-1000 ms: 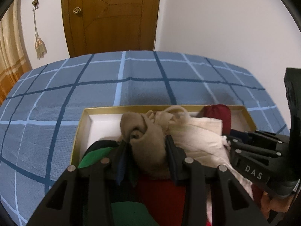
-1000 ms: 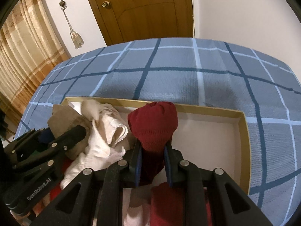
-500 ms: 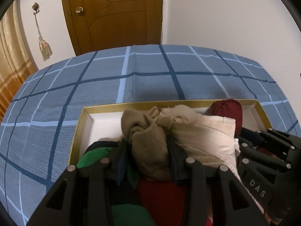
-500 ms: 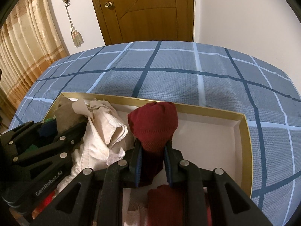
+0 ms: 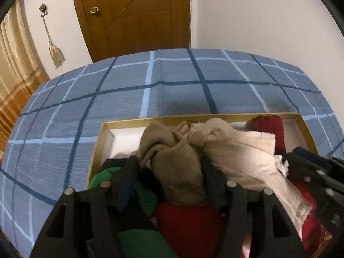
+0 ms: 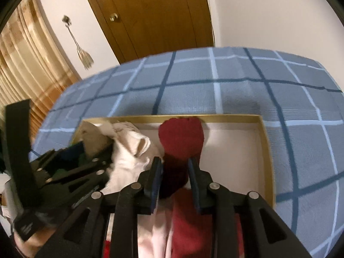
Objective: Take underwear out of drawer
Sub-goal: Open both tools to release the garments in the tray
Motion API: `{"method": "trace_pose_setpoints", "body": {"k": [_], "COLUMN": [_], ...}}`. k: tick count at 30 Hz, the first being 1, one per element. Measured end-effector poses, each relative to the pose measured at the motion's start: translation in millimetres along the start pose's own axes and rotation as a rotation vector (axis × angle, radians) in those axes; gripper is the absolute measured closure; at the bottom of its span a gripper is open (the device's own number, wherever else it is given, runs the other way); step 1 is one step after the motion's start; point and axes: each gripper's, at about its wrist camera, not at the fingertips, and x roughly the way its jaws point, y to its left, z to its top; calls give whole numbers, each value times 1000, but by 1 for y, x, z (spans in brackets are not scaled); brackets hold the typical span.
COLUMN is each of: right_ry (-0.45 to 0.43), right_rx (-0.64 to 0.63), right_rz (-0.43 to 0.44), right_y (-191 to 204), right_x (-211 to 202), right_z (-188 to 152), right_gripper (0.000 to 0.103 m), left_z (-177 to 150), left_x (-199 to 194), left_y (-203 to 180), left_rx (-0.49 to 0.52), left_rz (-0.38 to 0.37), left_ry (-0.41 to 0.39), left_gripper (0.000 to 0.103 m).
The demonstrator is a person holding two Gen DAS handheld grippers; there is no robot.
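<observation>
Gold-rimmed drawer (image 5: 97,148) on blue plaid bedspread (image 5: 172,94); both claws, lately widening, loosely around garments.

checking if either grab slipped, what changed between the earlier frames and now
Both grippers' jaws have just been opening. The left gripper has spread around the tan garment, which sits looser between its fingers. The right gripper has eased slightly, with the dark red garment between its fingers. The gold-rimmed box, the cream garment and the checked bedspread stayed put.

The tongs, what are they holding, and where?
Right tongs hold the dark red garment at its lower part. Left tongs, just opened, straddle the tan garment.
</observation>
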Motion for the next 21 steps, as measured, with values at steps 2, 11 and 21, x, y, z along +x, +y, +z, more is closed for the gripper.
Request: {"method": "trace_pose_setpoints", "body": {"k": [2,11,21], "right_ry": [-38,-157,-291], "right_rx": [-2,20,29], "right_rz": [32,130,153], "right_y": [2,5,12], "right_x": [-18,-68,-105], "right_z": [-4,-28,-79], "right_gripper": [68,49,49], "left_z": [-2,-27,-69], "left_x": [-14,-72,-119], "left_y": [0,-9,-7], "left_rx": [-4,56,38], "left_rz": [10,69,-19], "left_ry": [-27,-197,-297], "left_gripper": [36,1,1]}}
